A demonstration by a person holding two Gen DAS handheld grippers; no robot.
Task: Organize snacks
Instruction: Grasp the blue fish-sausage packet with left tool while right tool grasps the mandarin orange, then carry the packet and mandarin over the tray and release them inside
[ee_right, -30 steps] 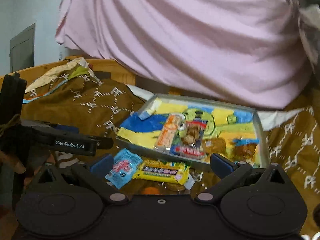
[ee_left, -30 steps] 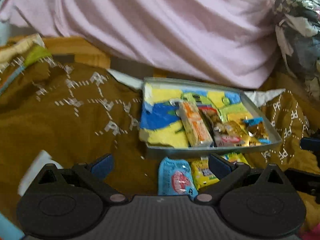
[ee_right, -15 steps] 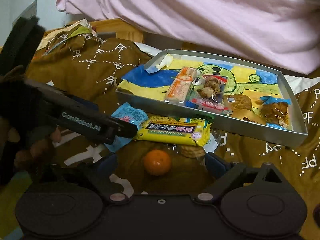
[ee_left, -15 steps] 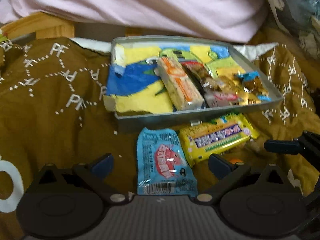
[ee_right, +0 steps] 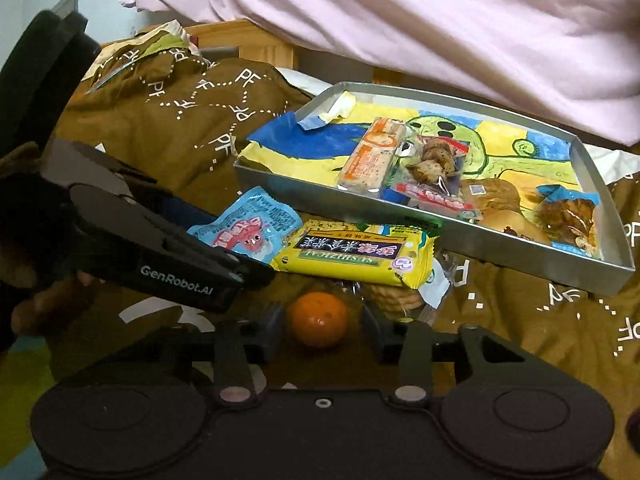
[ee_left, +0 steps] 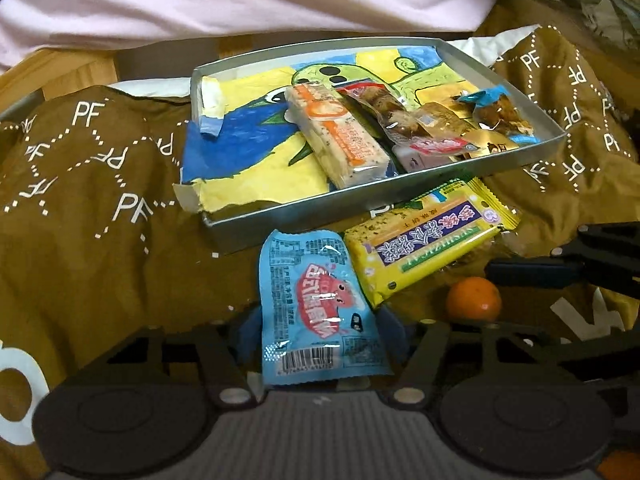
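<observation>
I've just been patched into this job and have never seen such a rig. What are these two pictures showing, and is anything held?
There is no robot here. A person holds a two-finger gripper in each hand, and each gripper carries a wide-angle camera that looks along its fingers.

The left gripper straddles a blue packet; I cannot tell if it is pinching it. The right gripper is open, with an orange between its fingers. The black arm on the left of its picture is the left gripper.

Everything lies on a brown blanket. A yellow packet sits outside a metal tray that holds other wrapped snacks.
</observation>
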